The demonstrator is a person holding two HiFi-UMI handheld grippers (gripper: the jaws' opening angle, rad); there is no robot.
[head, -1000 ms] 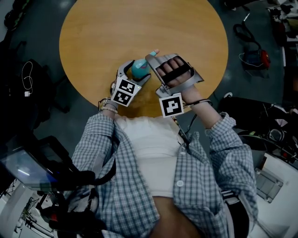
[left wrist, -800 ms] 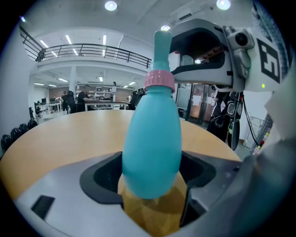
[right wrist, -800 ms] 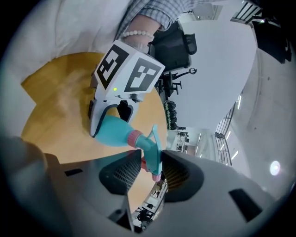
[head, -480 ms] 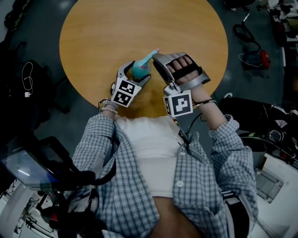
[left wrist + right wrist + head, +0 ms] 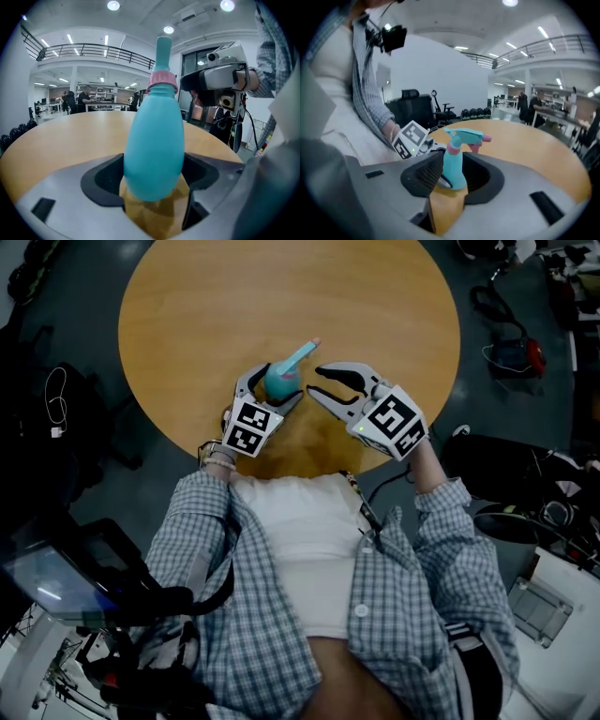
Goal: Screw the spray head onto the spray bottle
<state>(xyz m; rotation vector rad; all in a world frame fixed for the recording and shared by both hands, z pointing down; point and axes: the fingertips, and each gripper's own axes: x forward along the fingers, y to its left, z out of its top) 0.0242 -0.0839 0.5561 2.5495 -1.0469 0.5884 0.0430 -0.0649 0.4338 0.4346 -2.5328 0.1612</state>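
The left gripper [image 5: 273,387] clamps the upright bottle [image 5: 154,140] near the front edge of the table [image 5: 234,296]. The right gripper [image 5: 316,382] hangs just beside it, jaws apart and empty.

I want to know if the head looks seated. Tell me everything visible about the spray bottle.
The spray bottle is teal and plastic-looking, bulbous below, narrowing to a pink collar. Its teal spray head, with pink nozzle tip and trigger, sits on top. It stands upright on the wooden table, its lower body clamped by the left tongs; the open right tongs hang clear.
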